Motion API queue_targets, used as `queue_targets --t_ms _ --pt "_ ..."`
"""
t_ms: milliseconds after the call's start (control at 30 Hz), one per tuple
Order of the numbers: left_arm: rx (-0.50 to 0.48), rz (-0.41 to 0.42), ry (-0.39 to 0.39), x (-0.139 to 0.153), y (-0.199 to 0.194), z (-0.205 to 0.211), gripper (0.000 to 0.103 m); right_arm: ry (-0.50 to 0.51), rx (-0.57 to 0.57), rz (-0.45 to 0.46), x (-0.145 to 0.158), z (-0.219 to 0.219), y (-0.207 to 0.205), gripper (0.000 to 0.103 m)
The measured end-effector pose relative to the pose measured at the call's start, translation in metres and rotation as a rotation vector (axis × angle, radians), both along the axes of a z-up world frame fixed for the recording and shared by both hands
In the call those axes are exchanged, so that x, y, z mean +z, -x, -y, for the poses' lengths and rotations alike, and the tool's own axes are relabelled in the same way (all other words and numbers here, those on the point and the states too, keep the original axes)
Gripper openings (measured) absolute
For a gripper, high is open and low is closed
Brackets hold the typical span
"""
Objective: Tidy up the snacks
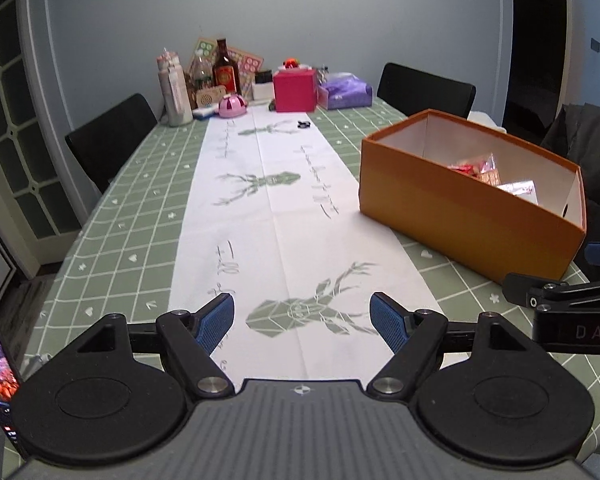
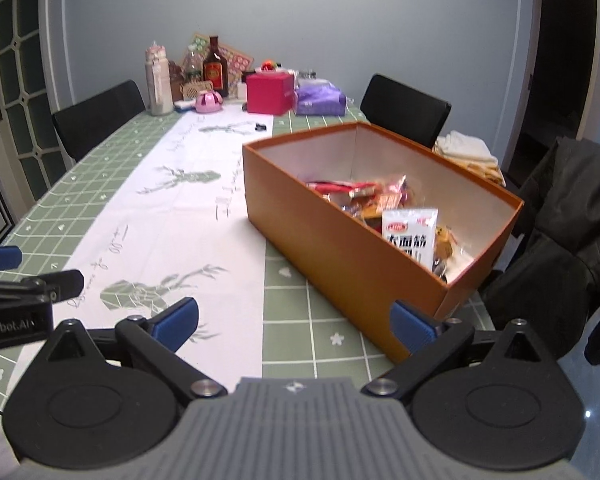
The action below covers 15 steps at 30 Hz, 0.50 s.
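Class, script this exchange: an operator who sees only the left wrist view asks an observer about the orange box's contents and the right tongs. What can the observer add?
Operator: What sits at the box's near end?
Observer: A white packet with black characters and a red logo, standing upright inside the orange box.
Operator: Are the right tongs holding anything?
Observer: No. The right tongs are open and empty, close by the box's near corner.

The right gripper (image 1: 572,320) body reads "DAS", cut off at the frame edge. The left gripper (image 2: 12,308) body reads "nRobot.AI", its start cropped. A white snack packet (image 2: 410,232) in the orange box (image 2: 340,256) bears bold black Chinese characters, perhaps "大面筋", under a red logo.
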<state>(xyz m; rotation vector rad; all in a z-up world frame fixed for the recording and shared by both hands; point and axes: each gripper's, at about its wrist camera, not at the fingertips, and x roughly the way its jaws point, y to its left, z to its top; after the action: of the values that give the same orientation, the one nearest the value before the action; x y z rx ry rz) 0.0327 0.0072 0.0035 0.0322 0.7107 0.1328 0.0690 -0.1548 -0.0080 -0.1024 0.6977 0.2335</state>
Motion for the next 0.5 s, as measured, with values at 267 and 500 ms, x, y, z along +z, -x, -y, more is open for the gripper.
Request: queue_targets --t_ms 267,500 --pt "0.019 -0.049 0.017 -0.012 -0.005 -0.007 0.091 0.011 0.012 -0.025 -0.007 -0.009 -0.009 0.099" --pt "0.030 -0.102 0.034 -0.024 -0.007 -0.011 0.091 0.023 0.022 -0.051 -0.015 -0.013 -0.012 0.099"
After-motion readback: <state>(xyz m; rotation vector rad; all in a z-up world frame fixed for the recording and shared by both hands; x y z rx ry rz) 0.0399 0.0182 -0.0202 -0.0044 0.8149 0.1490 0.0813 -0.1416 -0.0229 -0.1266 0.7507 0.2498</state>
